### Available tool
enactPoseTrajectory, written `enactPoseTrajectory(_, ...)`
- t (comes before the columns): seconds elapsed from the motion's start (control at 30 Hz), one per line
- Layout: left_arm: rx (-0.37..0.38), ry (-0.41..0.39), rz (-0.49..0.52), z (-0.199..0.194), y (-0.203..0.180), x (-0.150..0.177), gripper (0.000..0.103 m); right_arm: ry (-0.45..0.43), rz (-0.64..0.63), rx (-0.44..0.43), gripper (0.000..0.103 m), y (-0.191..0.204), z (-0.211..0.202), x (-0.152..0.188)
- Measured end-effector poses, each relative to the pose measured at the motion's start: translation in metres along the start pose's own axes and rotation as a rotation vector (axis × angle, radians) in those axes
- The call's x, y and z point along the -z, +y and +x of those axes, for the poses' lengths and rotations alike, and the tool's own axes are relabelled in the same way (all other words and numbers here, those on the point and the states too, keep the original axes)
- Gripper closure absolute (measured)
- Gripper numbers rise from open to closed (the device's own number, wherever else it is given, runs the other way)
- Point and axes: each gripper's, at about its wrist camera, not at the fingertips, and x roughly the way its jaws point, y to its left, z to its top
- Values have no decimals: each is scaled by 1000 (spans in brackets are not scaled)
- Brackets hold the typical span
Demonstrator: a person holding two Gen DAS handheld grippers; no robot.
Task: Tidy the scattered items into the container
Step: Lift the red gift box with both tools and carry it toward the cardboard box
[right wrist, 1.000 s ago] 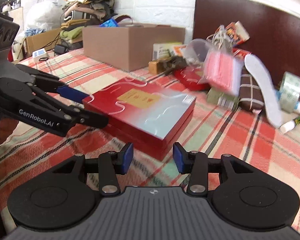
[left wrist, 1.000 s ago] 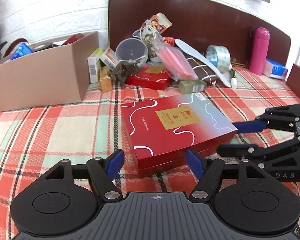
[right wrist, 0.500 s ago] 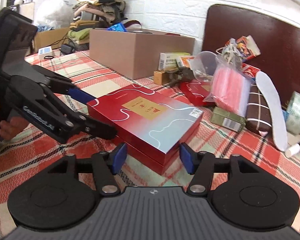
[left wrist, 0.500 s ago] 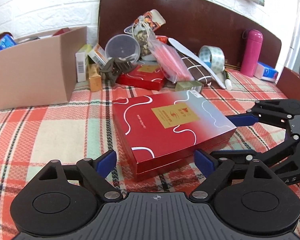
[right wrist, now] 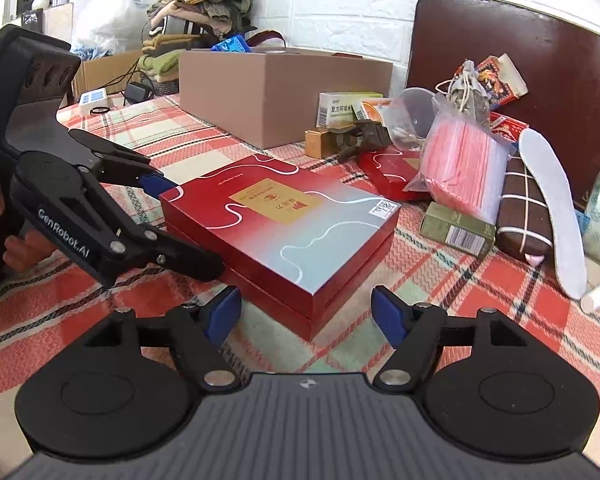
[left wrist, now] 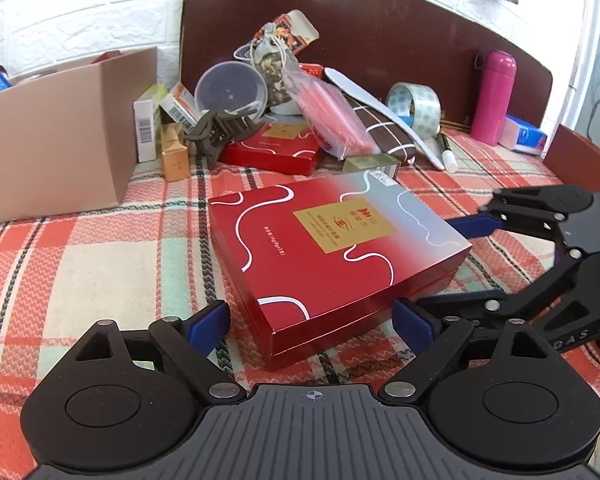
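A large flat red and silver box (left wrist: 332, 248) lies on the plaid cloth; it also shows in the right wrist view (right wrist: 284, 232). My left gripper (left wrist: 312, 324) is open wide, its fingers either side of the box's near corner. My right gripper (right wrist: 306, 314) is open wide at the box's other corner. Each gripper shows in the other's view, the right one (left wrist: 500, 256) with its fingers along the box's right edge, the left one (right wrist: 180, 220) along the left edge. The cardboard container (left wrist: 56, 132) stands at the back left (right wrist: 276, 92).
Behind the box lies a heap: a smaller red box (left wrist: 272, 148), a bag of pink masks (left wrist: 332, 120), a clear cup (left wrist: 232, 88), small cartons (left wrist: 148, 124), a hair claw (left wrist: 220, 132), tape roll (left wrist: 414, 106), insole (right wrist: 552, 208), pink flask (left wrist: 492, 96). A dark headboard (left wrist: 380, 36) stands behind.
Both grippers have opened wider and come in closer around the corners of the large red box. The box has not moved.
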Motion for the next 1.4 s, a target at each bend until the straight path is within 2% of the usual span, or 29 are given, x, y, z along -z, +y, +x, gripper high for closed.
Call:
enactPoseTrajectory(0.2,-23,4,-3,2,0,-2,19,3,-32,-2,33,6,7,-6)
enactPoseTrajectory(0.53,-72,-9,30,-10,-14,3,23,-20,-98,31,35,18,-6,-10)
enactPoseTrajectory(0.7,-98,-54,27,-29,-17,1,24,-59,-138,38,35,27,-14,-23)
enactPoseTrajectory(0.83,-149,-91,47,-46,-15,-10,24,-90,-171,43,35,33,-21,-34)
enactPoseTrajectory(1.13,-266,-201,69,-84,11,-60,27,-210,-235,55,37,36,-11,-98)
enactPoseTrajectory(1.4,-306,-257,34,-89,67,-109,27,-276,-269,80,37,32,25,-157)
